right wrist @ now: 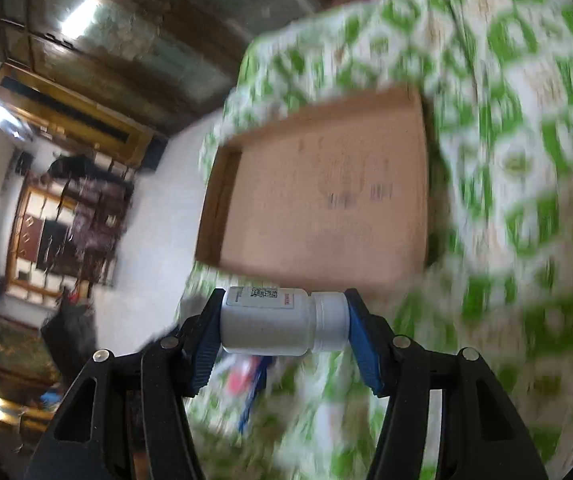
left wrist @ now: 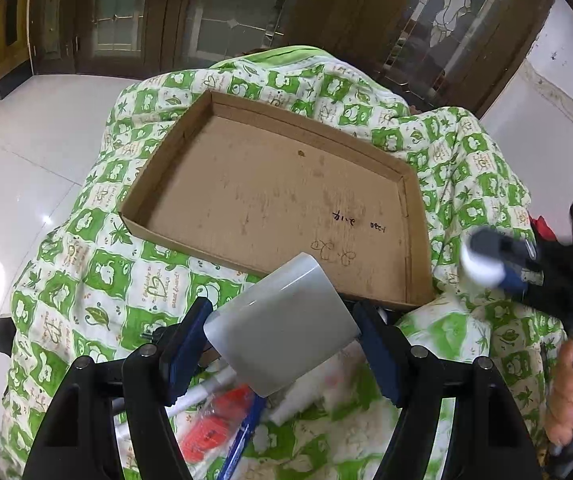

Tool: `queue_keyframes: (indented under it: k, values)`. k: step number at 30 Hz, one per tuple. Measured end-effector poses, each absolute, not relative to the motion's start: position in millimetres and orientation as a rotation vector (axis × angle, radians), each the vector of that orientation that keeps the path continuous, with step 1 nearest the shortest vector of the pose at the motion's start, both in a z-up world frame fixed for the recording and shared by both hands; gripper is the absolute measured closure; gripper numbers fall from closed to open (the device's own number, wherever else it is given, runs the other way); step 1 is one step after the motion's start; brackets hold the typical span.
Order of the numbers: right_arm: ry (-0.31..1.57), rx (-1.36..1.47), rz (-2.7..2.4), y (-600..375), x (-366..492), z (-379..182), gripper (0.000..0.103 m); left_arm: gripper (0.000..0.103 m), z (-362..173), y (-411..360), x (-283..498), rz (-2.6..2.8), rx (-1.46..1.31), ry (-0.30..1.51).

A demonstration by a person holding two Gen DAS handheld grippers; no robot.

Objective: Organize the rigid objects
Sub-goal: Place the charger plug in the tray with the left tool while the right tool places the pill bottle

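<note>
A grey box (left wrist: 282, 332) is seen clamped in the left gripper (left wrist: 282, 344) only from the left wrist, just before the one cardboard tray (left wrist: 414, 240). One white bottle (right wrist: 282, 322), its label sharp only in the right view, is gripped end to end by the right gripper (right wrist: 282, 324). The green checked cloth (right wrist: 506, 120) is blurred; loose items (left wrist: 222, 420) beneath are half hidden.

Brown cardboard tray (left wrist: 270, 196) w/ black scribbles; quilt (left wrist: 98, 276) green & white checks, leaf prints. Grey box (left wrist: 282, 324), white bottle (right wrist: 274, 322), blue pads (right wrist: 206, 354), red-orange packet (left wrist: 214, 420), glossy white floor (left wrist: 26, 152).
</note>
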State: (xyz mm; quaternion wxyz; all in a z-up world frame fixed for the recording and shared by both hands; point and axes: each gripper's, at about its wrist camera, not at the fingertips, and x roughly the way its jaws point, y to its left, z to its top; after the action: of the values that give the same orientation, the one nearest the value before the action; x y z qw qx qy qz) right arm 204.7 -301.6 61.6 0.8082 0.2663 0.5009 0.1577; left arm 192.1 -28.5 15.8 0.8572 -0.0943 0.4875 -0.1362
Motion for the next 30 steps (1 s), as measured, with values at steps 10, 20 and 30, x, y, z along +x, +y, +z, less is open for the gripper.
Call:
queue_keyframes:
  k: [10,20,30]
  values:
    - [1.118,0.459,0.28,-281.1,246.9,28.9,0.046,0.027,8.1,-31.4,220.2,-0.257,-0.144,1.028]
    - [1.145,0.263,0.233,-257.9,239.9,-13.3,0.046,0.027,-4.0,-40.0,261.3,-0.23,-0.102,1.04]
    - [1.135,0.207,0.192,-249.5,241.5,-27.5,0.046,0.027,-18.2,-48.2,280.6,-0.205,-0.041,1.049]
